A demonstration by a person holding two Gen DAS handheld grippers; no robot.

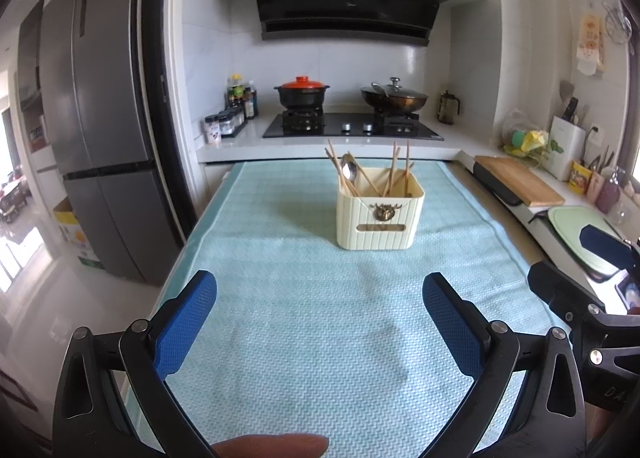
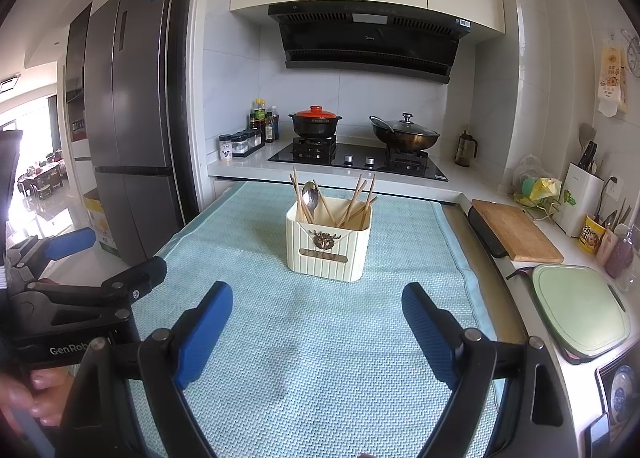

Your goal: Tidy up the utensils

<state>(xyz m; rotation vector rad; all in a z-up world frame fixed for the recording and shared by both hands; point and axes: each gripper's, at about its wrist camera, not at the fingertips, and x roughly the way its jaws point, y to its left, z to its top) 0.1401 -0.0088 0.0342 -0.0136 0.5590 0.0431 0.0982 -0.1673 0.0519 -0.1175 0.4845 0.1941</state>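
Note:
A cream ribbed utensil holder (image 1: 379,216) stands upright on a light teal mat (image 1: 304,322); it also shows in the right wrist view (image 2: 328,244). Several wooden chopsticks (image 1: 394,170) and a metal spoon (image 1: 349,169) stand in it; the spoon (image 2: 309,194) and chopsticks (image 2: 354,200) also show in the right wrist view. My left gripper (image 1: 319,290) is open and empty, well short of the holder. My right gripper (image 2: 317,302) is open and empty, also short of it. No loose utensil lies on the mat.
A gas hob with a red-lidded pot (image 1: 302,92) and a lidded wok (image 1: 394,96) stands behind the mat. A wooden board (image 2: 516,232), a green board (image 2: 580,310) and a knife block (image 2: 580,198) are on the right counter. A fridge (image 1: 96,138) stands left.

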